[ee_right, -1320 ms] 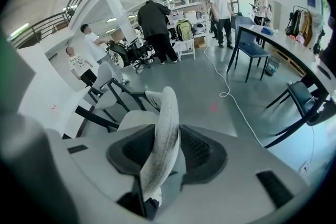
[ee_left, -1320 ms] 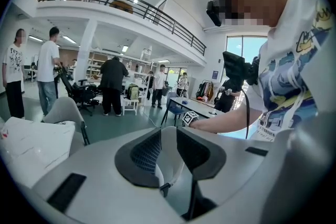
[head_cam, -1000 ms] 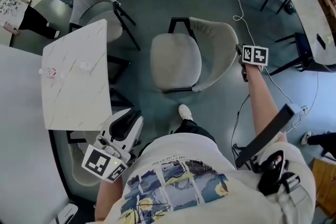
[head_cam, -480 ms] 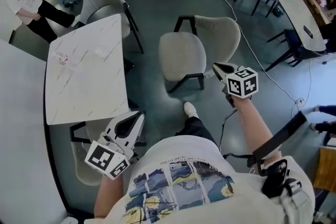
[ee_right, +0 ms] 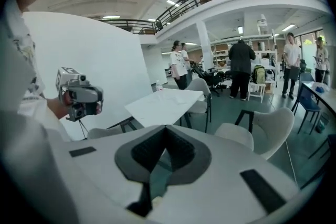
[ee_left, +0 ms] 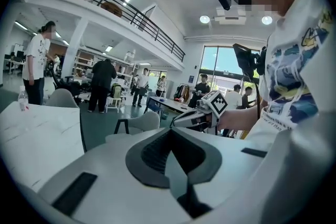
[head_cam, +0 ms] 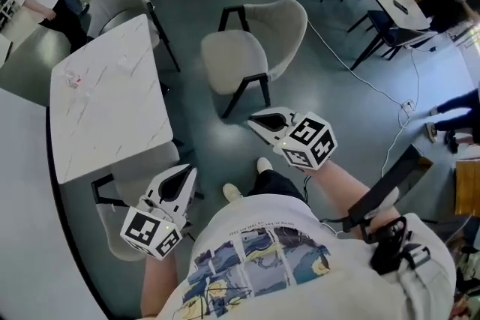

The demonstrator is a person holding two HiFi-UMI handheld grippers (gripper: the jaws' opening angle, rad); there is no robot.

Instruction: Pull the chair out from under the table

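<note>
Sitting under table (head_cam: 105, 94), near chair (head_cam: 112, 230) mostly hidden; left gripper (head_cam: 190, 171), right gripper (head_cam: 253, 119) fingers closed, empty.

Head view looks steeply down from overhead: table (head_cam: 105, 105) at ten o'clock, chair (head_cam: 234, 60) at twelve. Both gripper views ride just behind their jaws, near-level across the room; all share table and chair.
</note>
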